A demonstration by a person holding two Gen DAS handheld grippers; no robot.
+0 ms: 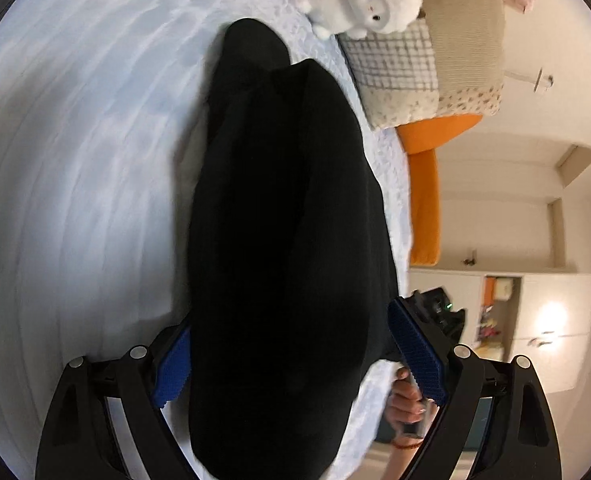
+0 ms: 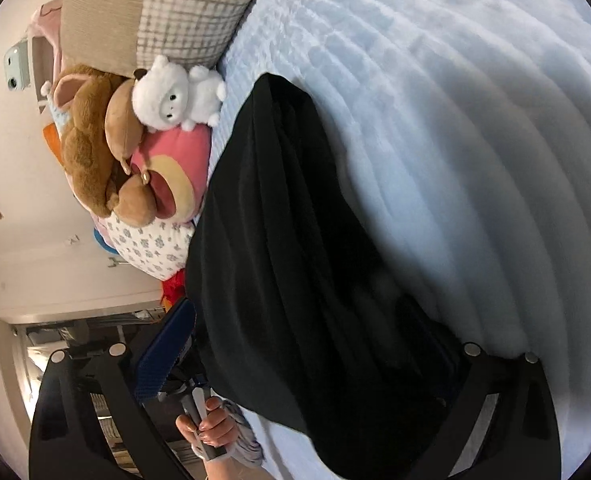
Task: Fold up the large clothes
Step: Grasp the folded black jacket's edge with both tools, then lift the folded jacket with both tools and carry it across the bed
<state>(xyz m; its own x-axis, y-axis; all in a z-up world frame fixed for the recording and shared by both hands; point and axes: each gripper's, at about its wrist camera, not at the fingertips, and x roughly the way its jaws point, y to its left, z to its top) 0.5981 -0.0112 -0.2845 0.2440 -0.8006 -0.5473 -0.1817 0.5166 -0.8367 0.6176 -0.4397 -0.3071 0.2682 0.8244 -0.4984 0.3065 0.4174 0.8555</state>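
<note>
Black fabric, the garment (image 1: 287,220) runs lengthwise away from you along the pale bedspread (image 1: 75,160), its near end lying between the spread fingers of both your left gripper (image 1: 295,360) and right gripper (image 2: 315,360).

Black garment (image 1: 287,220) hides gripper (image 1: 295,364) gap, bedspread (image 1: 75,160) motion-blurred

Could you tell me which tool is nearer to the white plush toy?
Left, probably: the plush looks larger from the left tool, ahead and slightly right. From the right tool it appears smaller and farther off, ahead to the left.
</note>
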